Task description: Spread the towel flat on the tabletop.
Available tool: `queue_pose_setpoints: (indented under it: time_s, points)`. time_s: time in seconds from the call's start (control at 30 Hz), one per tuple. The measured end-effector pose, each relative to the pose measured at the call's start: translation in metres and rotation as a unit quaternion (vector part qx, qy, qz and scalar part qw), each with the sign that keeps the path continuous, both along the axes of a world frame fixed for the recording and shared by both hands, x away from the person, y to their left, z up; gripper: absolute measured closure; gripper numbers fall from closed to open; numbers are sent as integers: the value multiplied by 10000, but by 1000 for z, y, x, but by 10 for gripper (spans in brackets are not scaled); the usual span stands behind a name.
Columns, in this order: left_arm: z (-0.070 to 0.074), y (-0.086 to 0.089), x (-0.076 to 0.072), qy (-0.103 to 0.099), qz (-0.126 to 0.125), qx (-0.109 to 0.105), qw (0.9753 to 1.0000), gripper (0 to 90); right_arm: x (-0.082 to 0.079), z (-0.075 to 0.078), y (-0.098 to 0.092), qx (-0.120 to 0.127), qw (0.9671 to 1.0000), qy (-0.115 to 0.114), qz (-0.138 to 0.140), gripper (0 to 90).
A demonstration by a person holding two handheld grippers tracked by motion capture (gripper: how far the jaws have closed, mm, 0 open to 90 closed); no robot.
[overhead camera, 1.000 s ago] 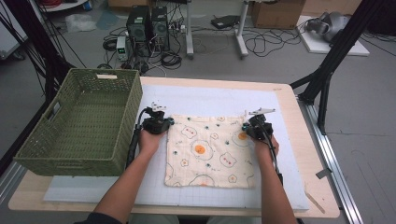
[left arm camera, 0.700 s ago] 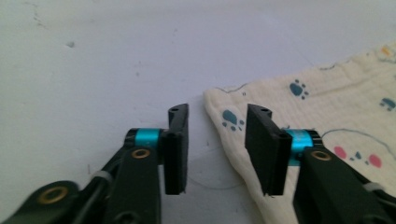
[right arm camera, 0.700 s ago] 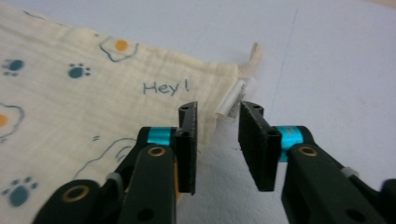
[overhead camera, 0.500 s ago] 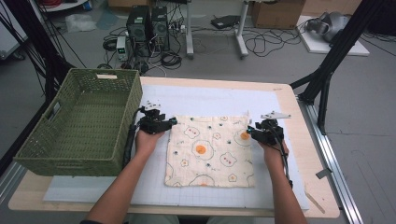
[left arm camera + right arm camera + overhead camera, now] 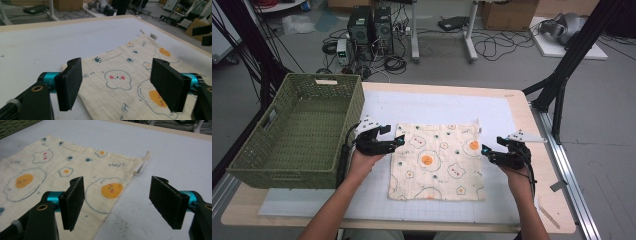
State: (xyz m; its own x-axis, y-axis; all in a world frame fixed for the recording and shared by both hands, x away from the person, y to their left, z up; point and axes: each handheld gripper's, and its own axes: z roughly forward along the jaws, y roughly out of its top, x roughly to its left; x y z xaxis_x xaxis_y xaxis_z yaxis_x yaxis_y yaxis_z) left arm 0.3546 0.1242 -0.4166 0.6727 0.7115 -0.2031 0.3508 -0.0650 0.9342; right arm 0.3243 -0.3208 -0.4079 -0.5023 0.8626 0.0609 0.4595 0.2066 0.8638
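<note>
A cream cloth [image 5: 437, 160] printed with fried eggs and paw prints lies flat on the white mat; it also shows in the left gripper view [image 5: 130, 82] and the right gripper view [image 5: 62, 170]. My left gripper [image 5: 398, 141] [image 5: 117, 85] hovers open over the cloth's left edge near its far left corner. At the cloth's right edge my right gripper [image 5: 484, 151] [image 5: 115, 200] is open too, one jaw over the cloth and the other over the bare mat. Neither gripper holds anything.
A green woven basket [image 5: 267, 150] stands at the table's left side, close to my left hand. The white mat [image 5: 437, 107] covers most of the wooden table [image 5: 532, 125]. Cables and computer boxes lie on the floor beyond the far edge.
Both grippers have moved outward from over the cloth's upper part to its left and right edges. The cloth stays flat in place.
</note>
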Motion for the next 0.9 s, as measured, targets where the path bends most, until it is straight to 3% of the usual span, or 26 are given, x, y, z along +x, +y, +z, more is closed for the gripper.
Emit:
queue_pose_setpoints:
  time_s: [0.1, 0.23, 0.4, 0.47, 0.67, 0.9]
  points:
    - [-1, 2, -10, -35, -40, 30, 10000, 179, -11, -2, 5, -67, 9999, -103, 90, 195]
    - [1, 2, -19, -116, -119, 44, 9999, 181, -19, -4, 11, -229, 9994, -178, 165, 122]
    - [-2, 4, -25, -151, -159, 42, 9998, 194, -27, -8, 13, -285, 9991, -251, 183, 121]
    - [-4, 4, -27, -131, -162, 35, 9998, 195, -28, -8, 13, -432, 9985, -257, 209, 121]
    - [-9, 7, -29, -47, -135, 49, 9999, 205, -28, -4, 8, -202, 9991, -369, 61, 120]
    - [-11, 8, -28, 30, -85, -19, 10000, 211, -23, -6, 8, -308, 9990, -331, -14, 120]
